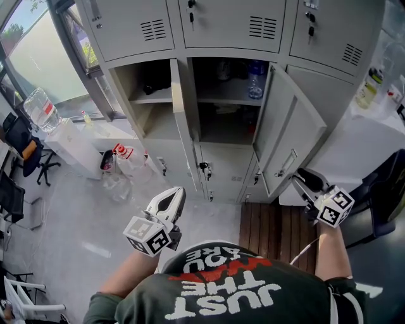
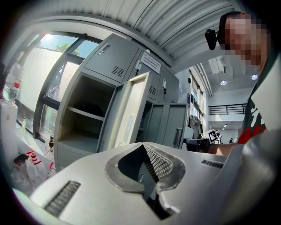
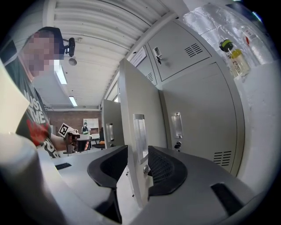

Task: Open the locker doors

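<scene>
Right gripper (image 3: 139,166) jaws, half apart, clamp the open door (image 3: 136,96) edge at frame centre, hiding its bottom. Left gripper (image 2: 147,165) jaws meet, empty.

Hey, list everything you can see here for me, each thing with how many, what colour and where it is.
lockers: one bank, grey, straight ahead
open doors: two, grey, middle row; left door edge-on, right door swung right
water bottle: one, clear with blue, upper shelf behind the right door
keys: two sets, dark, hanging in top-row locks
water jug: one, clear, far left by the window
empty bottles: several, clear, floor left of the lockers
office chair: one, black, left edge
wooden boards: one patch, brown, floor below the right door
left gripper: one, white, jaws together, empty, short of the lockers
right gripper: one, dark, jaws closed on the right door's edge
</scene>
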The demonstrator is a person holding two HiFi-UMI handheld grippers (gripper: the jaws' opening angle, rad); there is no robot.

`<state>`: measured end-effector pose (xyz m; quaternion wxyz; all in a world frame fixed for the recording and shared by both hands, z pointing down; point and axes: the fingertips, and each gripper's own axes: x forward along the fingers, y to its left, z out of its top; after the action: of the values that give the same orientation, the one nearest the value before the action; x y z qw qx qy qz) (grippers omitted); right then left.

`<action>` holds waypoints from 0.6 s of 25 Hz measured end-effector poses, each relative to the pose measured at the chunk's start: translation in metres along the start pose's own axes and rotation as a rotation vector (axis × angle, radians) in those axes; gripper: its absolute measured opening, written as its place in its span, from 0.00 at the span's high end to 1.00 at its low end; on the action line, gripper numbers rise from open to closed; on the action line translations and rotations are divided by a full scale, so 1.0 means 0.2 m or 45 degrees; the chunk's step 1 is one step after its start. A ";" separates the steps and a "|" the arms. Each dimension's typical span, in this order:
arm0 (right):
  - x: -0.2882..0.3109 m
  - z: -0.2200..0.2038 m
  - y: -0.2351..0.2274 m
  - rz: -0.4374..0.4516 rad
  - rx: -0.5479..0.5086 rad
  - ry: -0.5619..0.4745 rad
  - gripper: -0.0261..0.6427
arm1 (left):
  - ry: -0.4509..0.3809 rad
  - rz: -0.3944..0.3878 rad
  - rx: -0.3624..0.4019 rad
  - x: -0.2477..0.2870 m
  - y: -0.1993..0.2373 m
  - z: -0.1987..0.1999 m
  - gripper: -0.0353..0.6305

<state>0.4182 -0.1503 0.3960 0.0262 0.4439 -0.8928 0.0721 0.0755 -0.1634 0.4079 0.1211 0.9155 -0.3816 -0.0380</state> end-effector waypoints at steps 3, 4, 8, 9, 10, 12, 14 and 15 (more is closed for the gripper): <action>-0.04 -0.05 0.00 0.038 0.091 -0.045 0.71 | -0.008 0.014 -0.009 0.01 -0.01 -0.01 0.95; -0.05 -0.08 0.02 0.057 0.122 -0.047 0.72 | -0.012 0.017 -0.012 0.01 -0.02 -0.01 0.95; -0.05 -0.21 0.12 0.100 0.156 0.044 0.73 | -0.024 0.010 -0.017 0.02 -0.05 -0.02 0.95; -0.05 -0.25 0.15 0.098 0.160 0.071 0.74 | -0.025 0.004 -0.020 0.02 -0.05 -0.02 0.95; -0.05 -0.29 0.18 0.100 0.173 0.087 0.75 | -0.024 -0.004 -0.023 0.01 -0.06 -0.02 0.95; -0.03 -0.33 0.29 0.126 0.204 0.082 0.76 | -0.020 -0.023 -0.020 -0.01 -0.06 -0.02 0.95; 0.02 -0.34 0.42 0.154 0.207 0.068 0.76 | -0.016 -0.042 -0.014 -0.05 -0.05 -0.01 0.95; 0.05 -0.35 0.48 0.160 0.206 0.064 0.77 | -0.014 -0.051 -0.013 -0.08 -0.04 0.00 0.95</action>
<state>0.3347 -0.0904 0.4553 0.0081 0.3858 -0.9092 0.1567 0.0698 -0.1471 0.4058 0.1230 0.9221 -0.3638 -0.0475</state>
